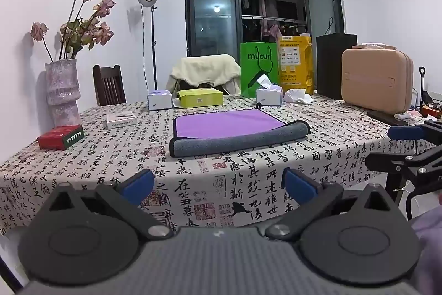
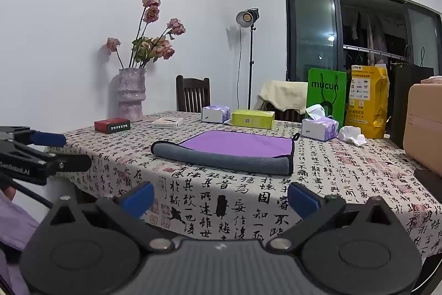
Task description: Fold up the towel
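The towel [image 1: 229, 123] lies on the table, purple side up, with its near edge turned over in a grey band [image 1: 237, 140]. It also shows in the right wrist view [image 2: 237, 143], grey band [image 2: 221, 158] nearest me. My left gripper [image 1: 218, 184] is open and empty, held off the table's front edge, short of the towel. My right gripper [image 2: 221, 198] is open and empty, also short of the towel. The right gripper shows at the right of the left wrist view [image 1: 406, 145]; the left gripper shows at the left of the right wrist view [image 2: 47, 151].
The table [image 1: 83, 173] has a calligraphy-print cloth. On it stand a vase of dried roses [image 1: 62, 90], a red box [image 1: 60, 136], a white box [image 1: 121, 119], tissue boxes [image 1: 269, 96], a yellow-green box [image 1: 200, 97], shopping bags [image 1: 258, 68] and a tan case [image 1: 377, 80]. Chairs stand behind.
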The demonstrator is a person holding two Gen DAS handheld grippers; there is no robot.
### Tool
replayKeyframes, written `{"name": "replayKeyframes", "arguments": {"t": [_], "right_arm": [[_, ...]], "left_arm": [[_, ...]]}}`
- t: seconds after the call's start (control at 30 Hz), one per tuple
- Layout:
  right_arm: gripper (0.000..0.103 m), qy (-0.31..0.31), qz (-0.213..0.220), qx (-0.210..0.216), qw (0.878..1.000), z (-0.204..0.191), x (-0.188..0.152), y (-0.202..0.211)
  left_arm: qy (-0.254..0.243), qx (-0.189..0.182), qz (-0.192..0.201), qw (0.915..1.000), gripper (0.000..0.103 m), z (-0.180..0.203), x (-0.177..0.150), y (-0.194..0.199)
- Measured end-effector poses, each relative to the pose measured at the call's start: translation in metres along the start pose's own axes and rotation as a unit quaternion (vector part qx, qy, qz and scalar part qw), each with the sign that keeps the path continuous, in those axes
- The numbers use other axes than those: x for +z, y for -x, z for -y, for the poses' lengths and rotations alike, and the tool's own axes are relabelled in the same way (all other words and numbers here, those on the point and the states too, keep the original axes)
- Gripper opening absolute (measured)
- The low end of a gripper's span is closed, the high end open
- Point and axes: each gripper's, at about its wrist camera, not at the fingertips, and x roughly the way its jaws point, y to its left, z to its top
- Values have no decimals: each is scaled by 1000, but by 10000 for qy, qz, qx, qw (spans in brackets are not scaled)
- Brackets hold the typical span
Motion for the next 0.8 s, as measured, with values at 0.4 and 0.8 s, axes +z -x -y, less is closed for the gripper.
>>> {"name": "replayKeyframes", "arguments": {"t": [0.4,0.8], "right_arm": [[103,16,-7,12,10000,-4,-3,0],[103,13,-26,17,10000,0,-1,-2]], "left_arm": [[-98,-38,-47,9999,103,4,0,-4],[-44,-5,13,10000,103,2,1,0]]}}
